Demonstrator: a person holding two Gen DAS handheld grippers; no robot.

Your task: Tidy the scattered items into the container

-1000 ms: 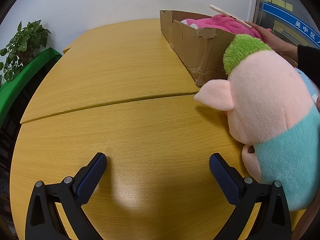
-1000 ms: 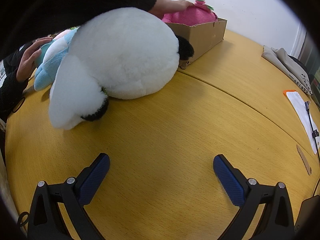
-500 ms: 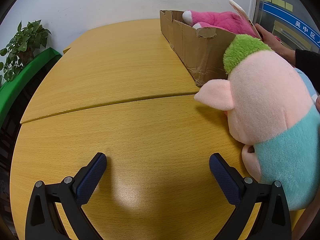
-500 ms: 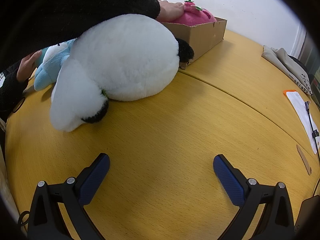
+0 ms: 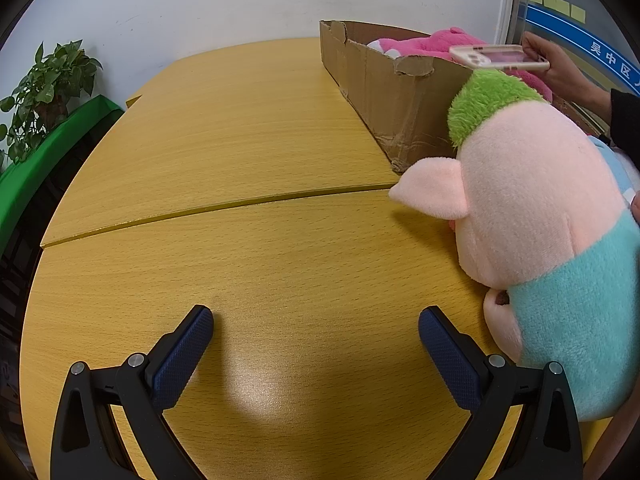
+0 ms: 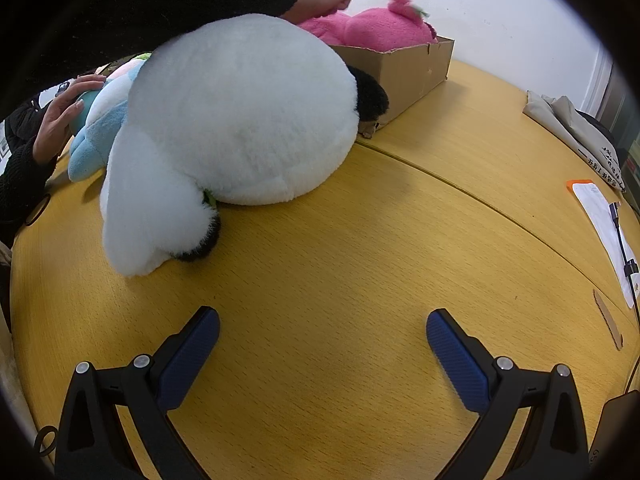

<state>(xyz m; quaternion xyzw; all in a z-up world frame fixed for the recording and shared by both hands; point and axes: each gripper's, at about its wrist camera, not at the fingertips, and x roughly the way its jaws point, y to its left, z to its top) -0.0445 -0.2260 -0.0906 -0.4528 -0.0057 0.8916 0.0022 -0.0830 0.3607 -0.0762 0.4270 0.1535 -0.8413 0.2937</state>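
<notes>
In the left wrist view, the left tool (image 5: 316, 326) is hanging released over the tabletop (image 5: 240, 152); the pig plush (image 5: 536, 220) is lying right of it, against the cardboard box (image 5: 384, 92).

In the right wrist view, the right tool (image 6: 323, 330) is also standing released, holding nothing; the white plush (image 6: 240, 120) is lying ahead, touching the box (image 6: 412, 72) with the pink plush (image 6: 368, 30) inside.

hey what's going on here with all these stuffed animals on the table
Toys are being tidied into the cardboard box. A pink plush already lies in it. The pig plush and the white plush sit on the table. Both the left gripper and the right gripper are open, holding nothing.
</notes>
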